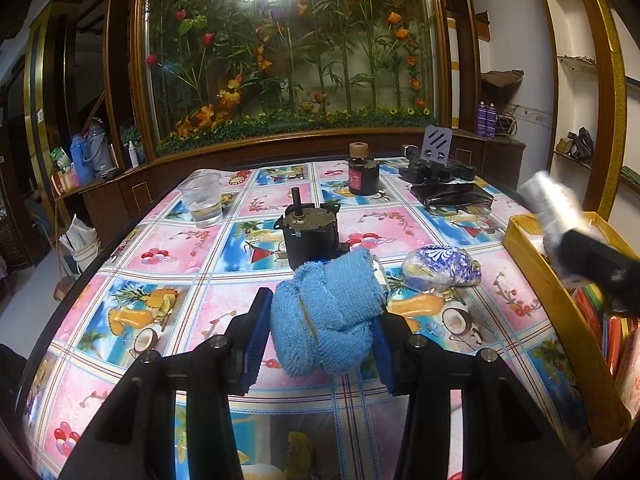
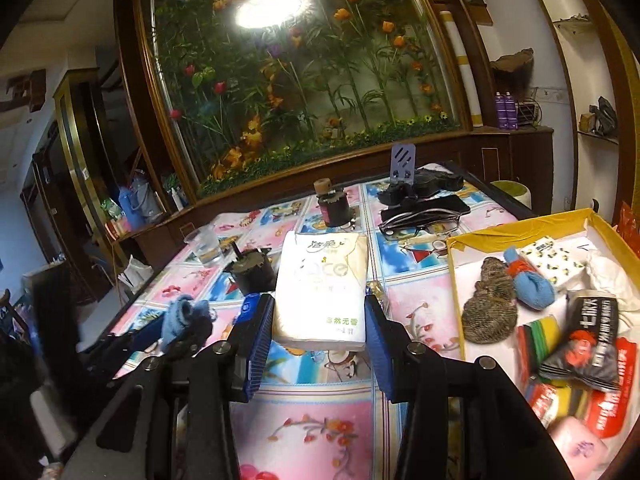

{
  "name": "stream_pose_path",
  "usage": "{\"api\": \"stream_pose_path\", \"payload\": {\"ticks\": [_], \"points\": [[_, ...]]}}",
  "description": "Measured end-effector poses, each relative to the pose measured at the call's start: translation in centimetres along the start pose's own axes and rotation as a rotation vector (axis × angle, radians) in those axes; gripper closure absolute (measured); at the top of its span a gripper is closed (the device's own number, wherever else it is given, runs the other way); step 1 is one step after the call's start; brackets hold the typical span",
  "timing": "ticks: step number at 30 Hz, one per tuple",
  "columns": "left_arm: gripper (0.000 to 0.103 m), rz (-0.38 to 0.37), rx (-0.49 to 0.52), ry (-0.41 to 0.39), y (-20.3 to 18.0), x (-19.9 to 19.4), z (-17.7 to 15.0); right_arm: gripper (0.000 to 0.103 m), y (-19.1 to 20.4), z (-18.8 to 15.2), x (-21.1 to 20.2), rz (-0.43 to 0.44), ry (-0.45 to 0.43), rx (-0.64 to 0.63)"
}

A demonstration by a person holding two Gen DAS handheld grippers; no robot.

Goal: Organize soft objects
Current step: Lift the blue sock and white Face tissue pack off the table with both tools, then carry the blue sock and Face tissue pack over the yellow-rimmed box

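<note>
My left gripper [image 1: 320,320] is shut on a rolled blue terry cloth [image 1: 328,312], held just above the patterned tablecloth. A blue-and-white foil packet [image 1: 440,270] lies just right of it. My right gripper [image 2: 320,328] is shut on a white tissue pack [image 2: 322,280], raised over the table left of the yellow box [image 2: 454,280]. In the left wrist view that pack [image 1: 552,200] is a blur over the box [image 1: 560,320]. The box holds a brown knitted piece [image 2: 490,304], a blue rolled sock [image 2: 528,280], sponges and several soft packs. The blue cloth [image 2: 182,316] also shows at the left of the right wrist view.
A black motor [image 1: 310,232] stands just behind the blue cloth. A plastic cup of water [image 1: 202,200] is at the back left and a dark jar [image 1: 363,174] at the back middle. Glasses and a phone [image 1: 452,196] lie at the back right. The table's dark edge curves along the left.
</note>
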State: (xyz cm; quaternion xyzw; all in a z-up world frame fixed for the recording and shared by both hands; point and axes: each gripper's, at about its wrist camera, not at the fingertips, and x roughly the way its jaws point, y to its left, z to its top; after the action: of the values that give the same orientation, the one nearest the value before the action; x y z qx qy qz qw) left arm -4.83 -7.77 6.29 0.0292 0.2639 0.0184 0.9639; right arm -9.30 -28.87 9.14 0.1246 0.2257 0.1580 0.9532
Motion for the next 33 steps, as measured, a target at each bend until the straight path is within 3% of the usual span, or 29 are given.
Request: {"api": "stream_pose_path", "payload": {"ticks": [8, 19, 25, 33], "points": [[0.059, 0.017, 0.004, -0.006, 0.0, -0.2, -0.1, 0.055, -0.2, 0.2, -5.3, 0.015, -0.047, 0.011], [0.059, -0.032, 0.009, 0.004, -0.7, -0.9, -0.4, 0.055, -2.2, 2.0, -6.5, 0.007, -0.082, 0.062], [0.059, -0.043, 0.020, 0.011, -1.4, -0.8, -0.5, 0.055, -3.4, 1.6, -5.6, 0.020, -0.038, 0.080], [0.059, -0.167, 0.041, 0.082, -5.9, -1.0, 0.2, 0.055, -8.4, 1.6, -7.0, -0.035, -0.037, 0.140]]}}
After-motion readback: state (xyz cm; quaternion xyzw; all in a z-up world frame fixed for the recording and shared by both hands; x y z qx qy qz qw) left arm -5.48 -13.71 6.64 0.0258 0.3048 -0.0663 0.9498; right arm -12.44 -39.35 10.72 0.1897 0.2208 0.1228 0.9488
